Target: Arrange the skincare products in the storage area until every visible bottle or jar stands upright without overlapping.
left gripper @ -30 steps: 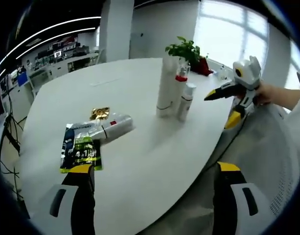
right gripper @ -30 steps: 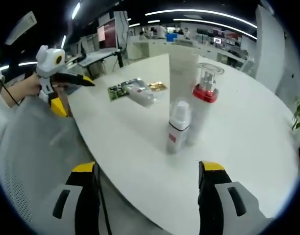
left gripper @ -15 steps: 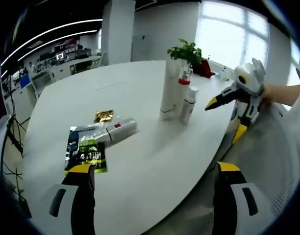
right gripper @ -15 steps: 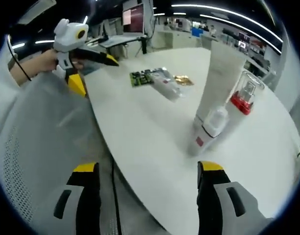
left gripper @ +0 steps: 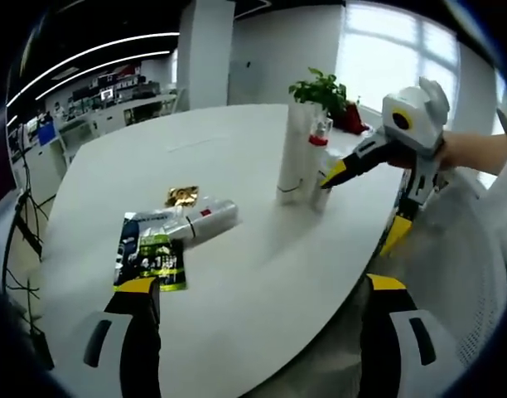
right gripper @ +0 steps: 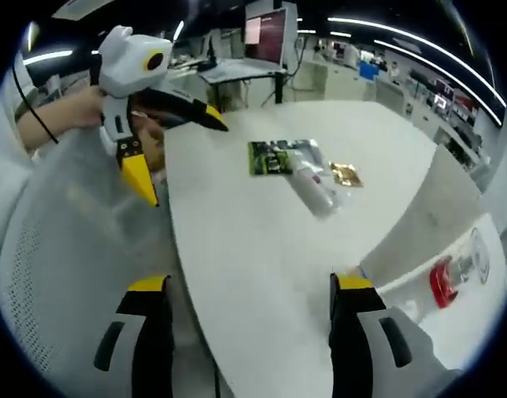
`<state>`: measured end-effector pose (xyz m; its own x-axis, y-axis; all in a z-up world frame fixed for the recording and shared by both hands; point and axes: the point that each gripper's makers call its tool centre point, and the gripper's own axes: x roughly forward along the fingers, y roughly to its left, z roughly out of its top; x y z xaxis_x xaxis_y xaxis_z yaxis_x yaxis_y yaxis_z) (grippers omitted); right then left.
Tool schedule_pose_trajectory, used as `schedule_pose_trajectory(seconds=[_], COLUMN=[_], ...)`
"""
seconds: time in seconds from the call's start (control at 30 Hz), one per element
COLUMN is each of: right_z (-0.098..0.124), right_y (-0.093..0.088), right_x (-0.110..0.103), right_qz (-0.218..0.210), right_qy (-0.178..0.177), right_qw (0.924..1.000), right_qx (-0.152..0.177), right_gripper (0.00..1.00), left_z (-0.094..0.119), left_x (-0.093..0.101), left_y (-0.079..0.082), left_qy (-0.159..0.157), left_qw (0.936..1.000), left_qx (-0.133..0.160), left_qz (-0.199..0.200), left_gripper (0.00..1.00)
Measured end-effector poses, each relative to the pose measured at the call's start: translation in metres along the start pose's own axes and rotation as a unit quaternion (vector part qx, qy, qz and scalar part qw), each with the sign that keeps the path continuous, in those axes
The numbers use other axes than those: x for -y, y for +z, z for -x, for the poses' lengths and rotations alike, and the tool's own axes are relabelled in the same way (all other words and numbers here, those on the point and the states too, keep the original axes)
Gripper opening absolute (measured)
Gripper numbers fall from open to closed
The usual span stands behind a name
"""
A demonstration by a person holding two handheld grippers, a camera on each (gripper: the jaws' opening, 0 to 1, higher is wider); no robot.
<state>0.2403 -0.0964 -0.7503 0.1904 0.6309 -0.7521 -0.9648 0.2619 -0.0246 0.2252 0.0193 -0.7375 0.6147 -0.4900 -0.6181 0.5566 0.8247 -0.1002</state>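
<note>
A tall white tube [left gripper: 295,153] and a red-collared pump bottle [left gripper: 321,143] stand upright together on the white table [left gripper: 262,257]. One jaw of my open right gripper [left gripper: 359,211] reaches the small white bottle [left gripper: 321,196] beside them and hides most of it. A white bottle [left gripper: 205,220] lies on its side, next to a green sachet [left gripper: 150,253] and a gold packet [left gripper: 181,196]. My left gripper [left gripper: 258,332] hangs open at the near table edge, nothing between its jaws. In the right gripper view the left gripper [right gripper: 185,160] is held over the table's edge near the sachet [right gripper: 274,157].
A potted plant [left gripper: 320,87] stands at the far table edge behind the upright bottles. A grey mesh chair back [right gripper: 63,265] sits beside the table. Office desks and monitors [right gripper: 266,37] fill the background. Bare tabletop lies between the lying bottle and the upright group.
My right gripper has moved in toward the upright bottles, its jaw tip now at the small white bottle. The left gripper has barely shifted. The products have not moved.
</note>
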Motion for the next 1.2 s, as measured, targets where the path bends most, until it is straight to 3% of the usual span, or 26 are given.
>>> schedule_pose_trajectory(seconds=[0.3,0.77,0.93,1.2], right_z=[-0.032,-0.08,-0.099,-0.126], right_y=[0.031,0.062,0.072,0.069], right_x=[0.019,0.047,0.066,0.084], right_qz=[0.038,0.084,0.084,0.109], right_qy=[0.001,-0.006,-0.012,-0.007], right_qw=[0.9992,0.9953,0.9957,0.9918], right_qx=[-0.015,-0.048,-0.038,-0.066], right_gripper=[0.72,0.65,0.61,0.5], left_z=[0.0,-0.002,-0.002,-0.003], left_x=[-0.002,0.001,0.002,-0.001], left_y=[-0.003,-0.004,-0.004,-0.007], left_qy=[0.0,-0.004,-0.006,-0.004], left_qw=[1.0,0.9999,0.9999,0.9998], left_qx=[-0.008,-0.013,-0.014,-0.02], left_qz=[-0.001,-0.001,0.001,0.005], left_gripper=[0.98,0.97,0.97,0.97])
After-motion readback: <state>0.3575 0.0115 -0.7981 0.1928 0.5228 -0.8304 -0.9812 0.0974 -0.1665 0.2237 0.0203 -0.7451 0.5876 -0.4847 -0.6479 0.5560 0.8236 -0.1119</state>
